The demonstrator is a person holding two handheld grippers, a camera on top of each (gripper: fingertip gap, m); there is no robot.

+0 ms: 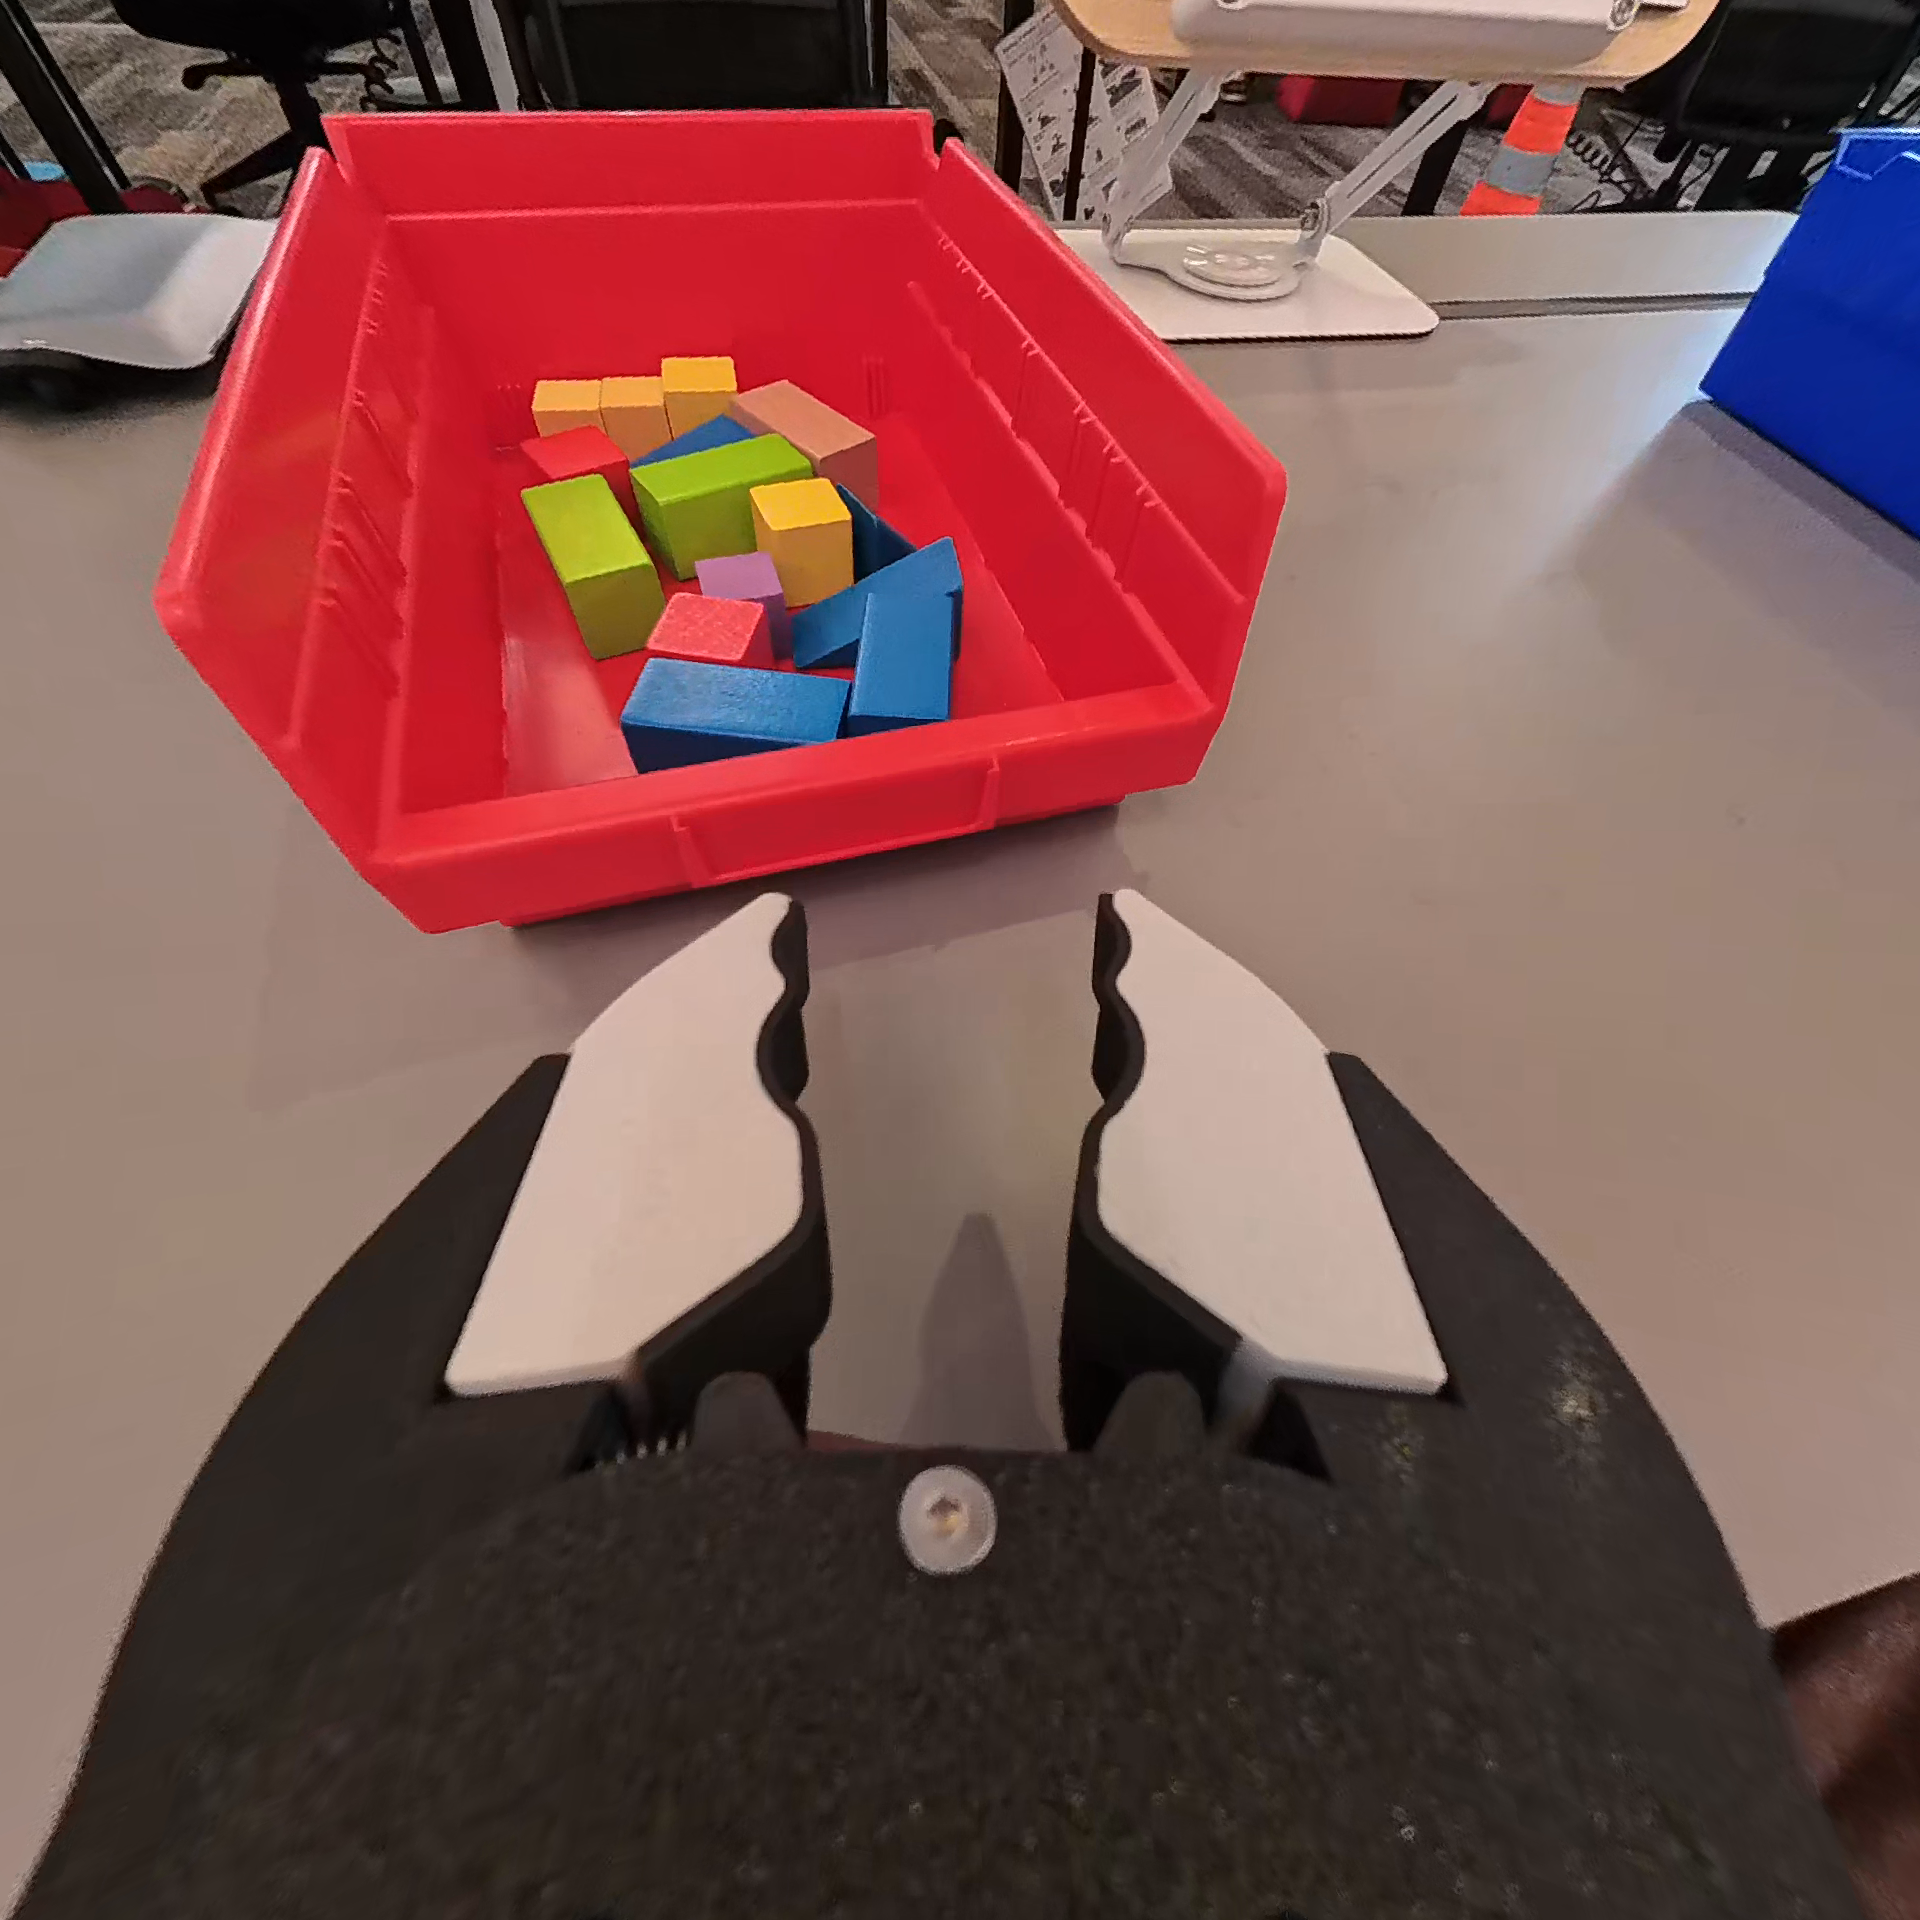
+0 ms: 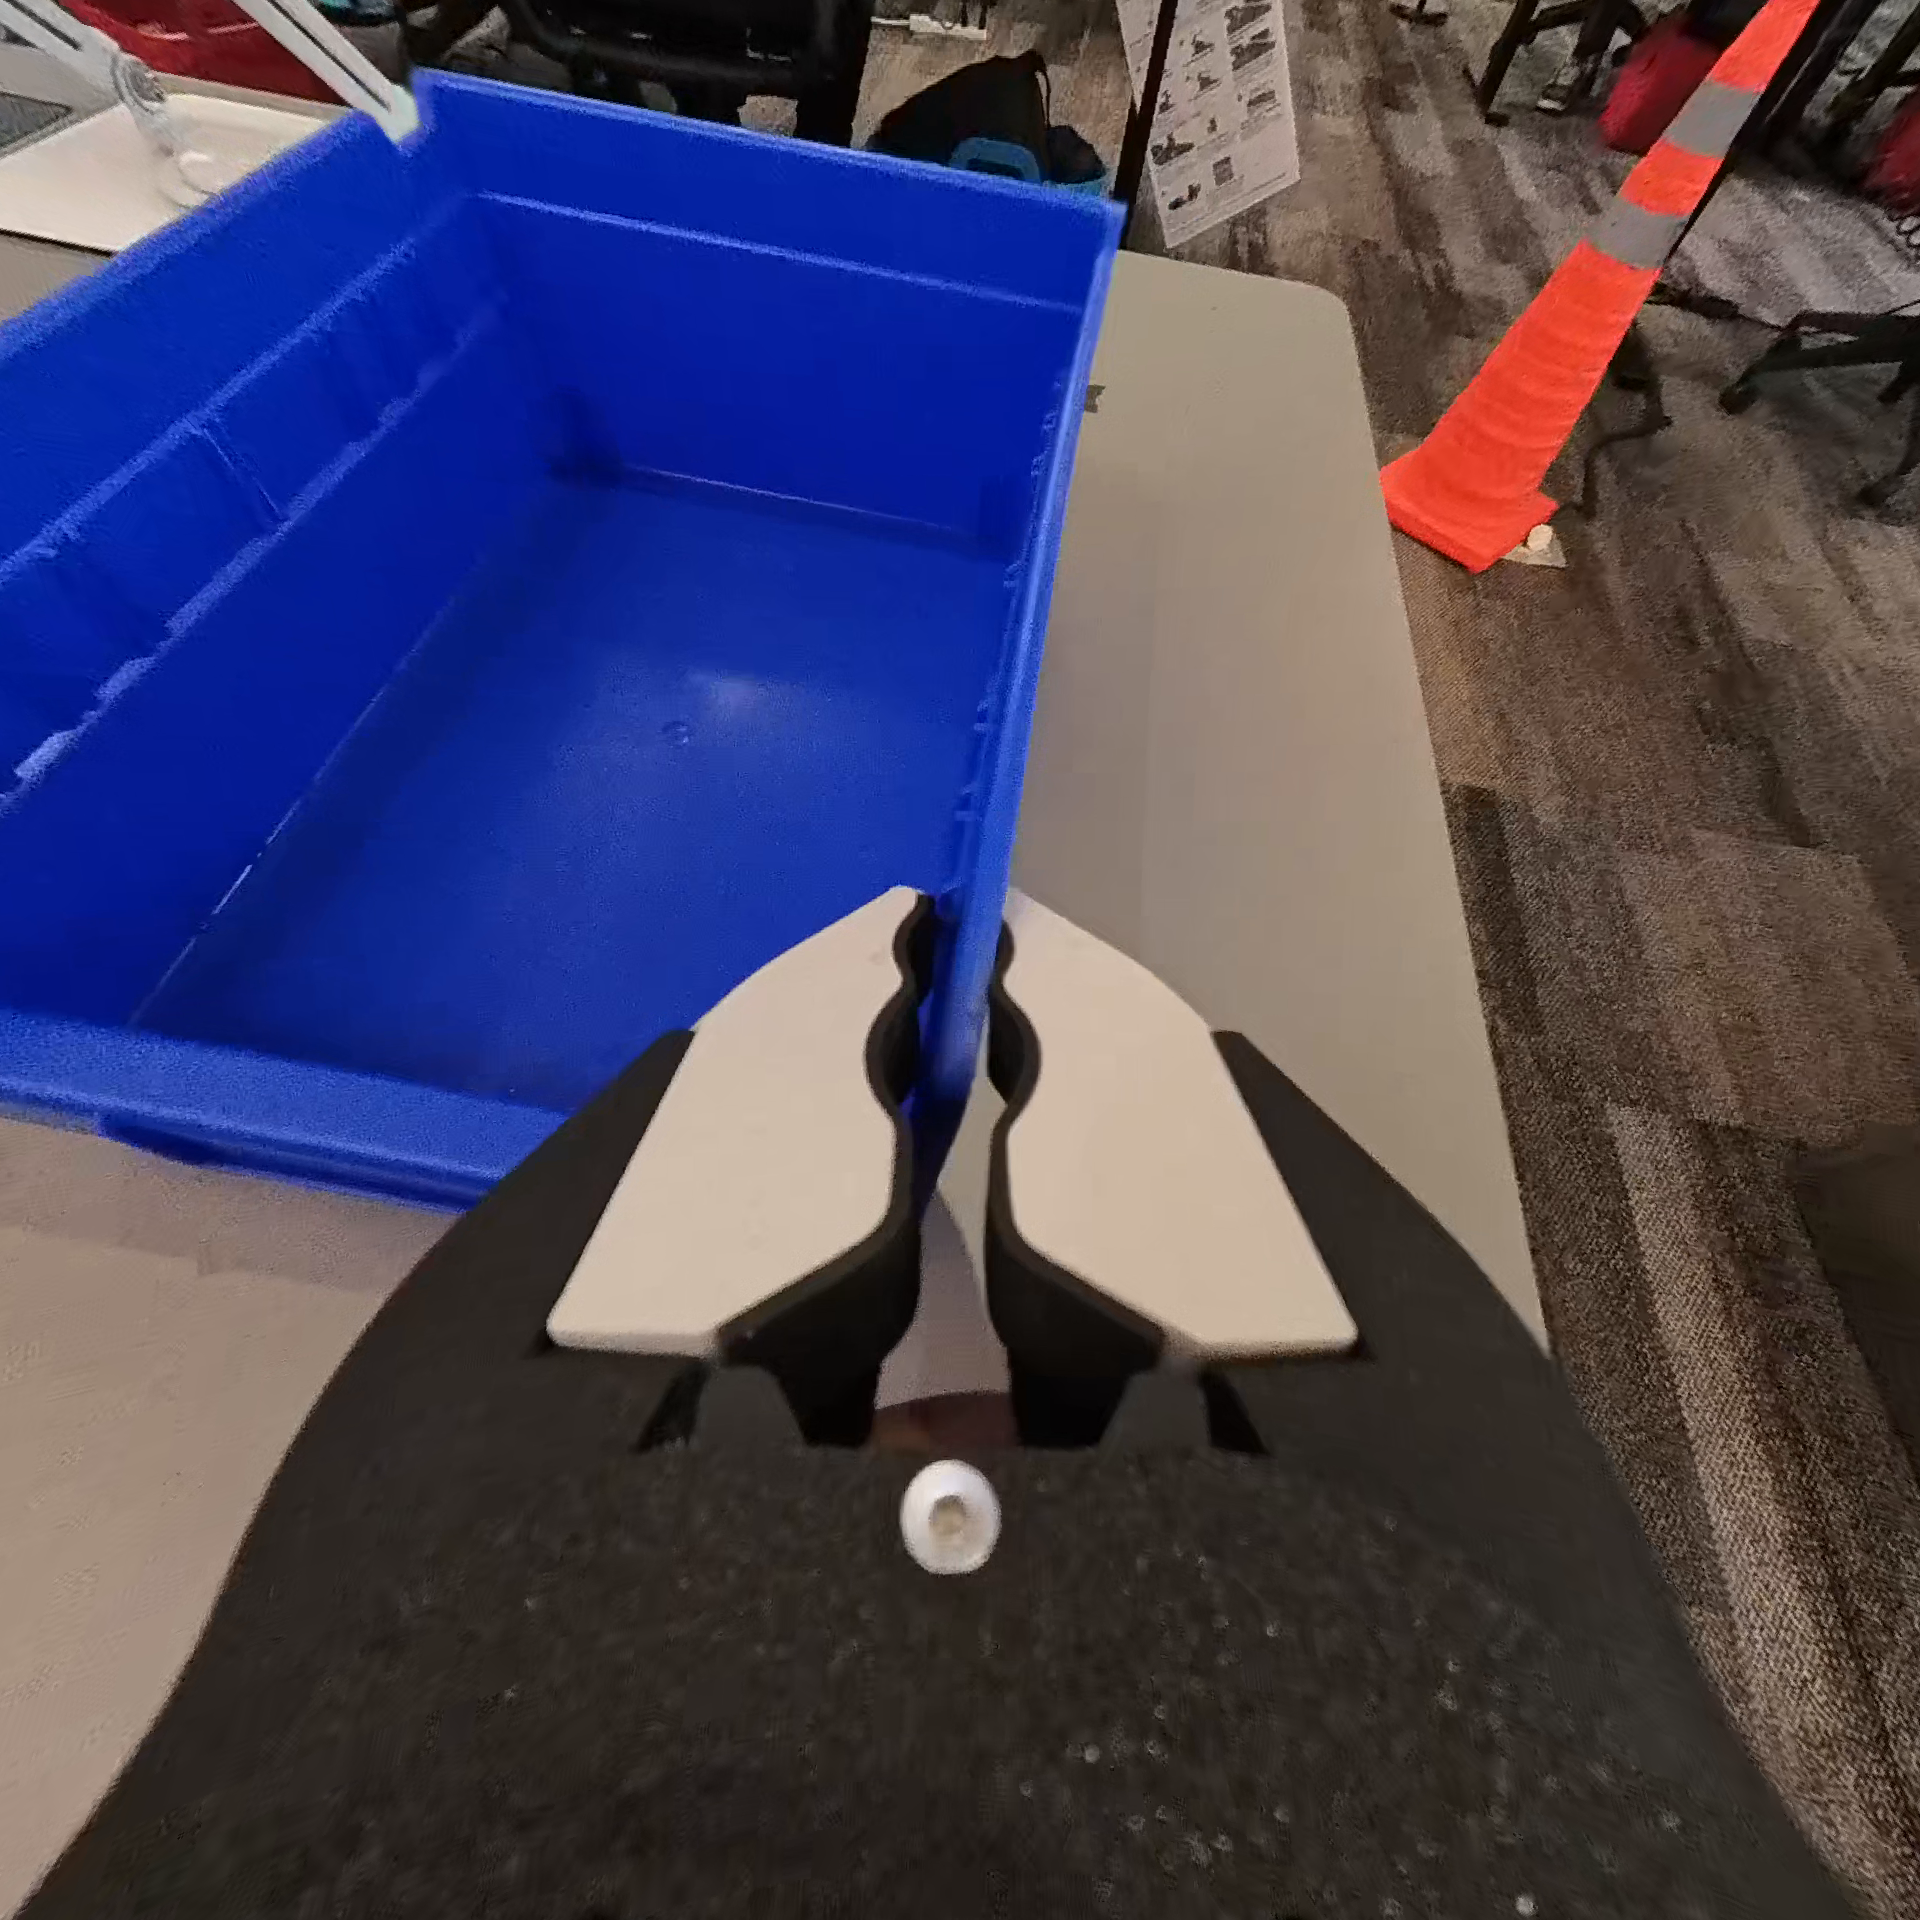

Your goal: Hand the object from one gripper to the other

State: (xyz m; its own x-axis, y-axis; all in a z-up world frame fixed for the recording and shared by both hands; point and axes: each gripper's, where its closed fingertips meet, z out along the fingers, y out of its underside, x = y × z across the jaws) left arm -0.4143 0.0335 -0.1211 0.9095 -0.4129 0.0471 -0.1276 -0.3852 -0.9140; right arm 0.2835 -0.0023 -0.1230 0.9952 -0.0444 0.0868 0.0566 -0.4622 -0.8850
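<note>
Hovering with fingers spread and empty, the left gripper (image 1: 951,914) faces blocks (image 1: 727,551) crowded in the red bin (image 1: 831,842), risking a double grab; the right gripper (image 2: 956,914) waits narrowly parted, holding nothing

A: What do the tools look like?

B: The left gripper (image 1: 951,914) has a broad black body with a grainy, speckled surface, and one pale round screw (image 1: 947,1524) set in its middle.

A: And the fingers (image 1: 665,1143)?

B: Light grey plates, tapering forward, each lined inside with wavy black padding.

A: The right gripper (image 2: 961,914)?

B: Same build: speckled black body, whitish screw (image 2: 950,1517), grey fingers (image 2: 769,1143) with scalloped black pads.
</note>
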